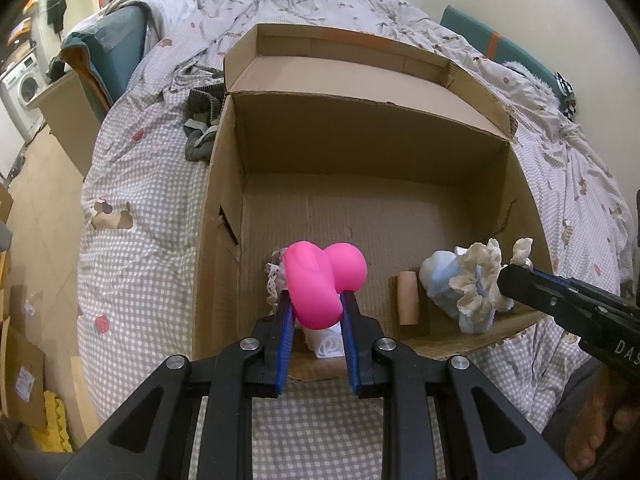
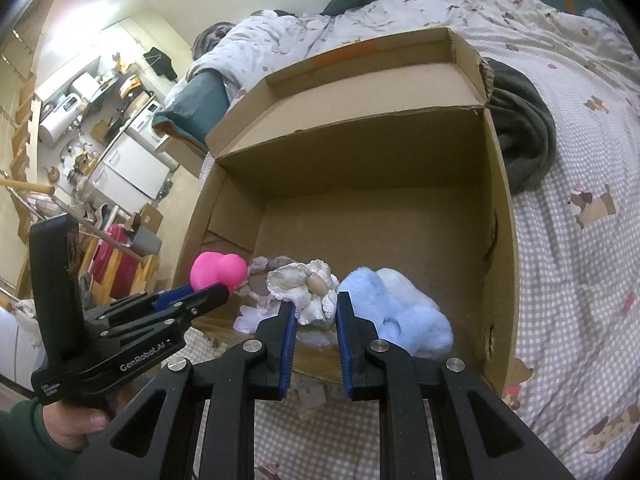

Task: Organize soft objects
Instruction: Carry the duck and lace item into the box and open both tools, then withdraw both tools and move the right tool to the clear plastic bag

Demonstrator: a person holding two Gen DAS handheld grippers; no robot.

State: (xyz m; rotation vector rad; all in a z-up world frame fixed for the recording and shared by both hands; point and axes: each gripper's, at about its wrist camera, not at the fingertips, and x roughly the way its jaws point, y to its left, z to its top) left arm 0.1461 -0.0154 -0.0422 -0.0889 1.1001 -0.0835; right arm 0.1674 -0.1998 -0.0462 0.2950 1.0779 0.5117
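The left claw (image 1: 316, 300) is pinching a pink squishy toy (image 1: 320, 280). The toy sticks up out of the claw tips, with its long side pointing up and away. It hangs just over the near edge of the cardboard box (image 1: 224, 208).

The right claw (image 2: 316, 312) is pinching a cream frilly doll (image 2: 304, 292). That doll is over the near part of the box too. A fluffy blue toy (image 2: 404, 308) lies right next to it, touching the claw's outer side. A small cardboard tube (image 1: 407, 298) lies on the box floor between the two claws, and a white rolled cloth (image 1: 330, 345) sits under the pink toy.

The two claws are side by side, the pink toy on the left, the doll on the right. Both things are already above the box, so I think each only needs to go down and be let go. The left one is closer to the box's left wall.

Farther back the box floor is bare. The box sits on a bed (image 1: 132, 264) with a checked cover, and a dark grey blanket (image 2: 520, 136) lies behind the box.
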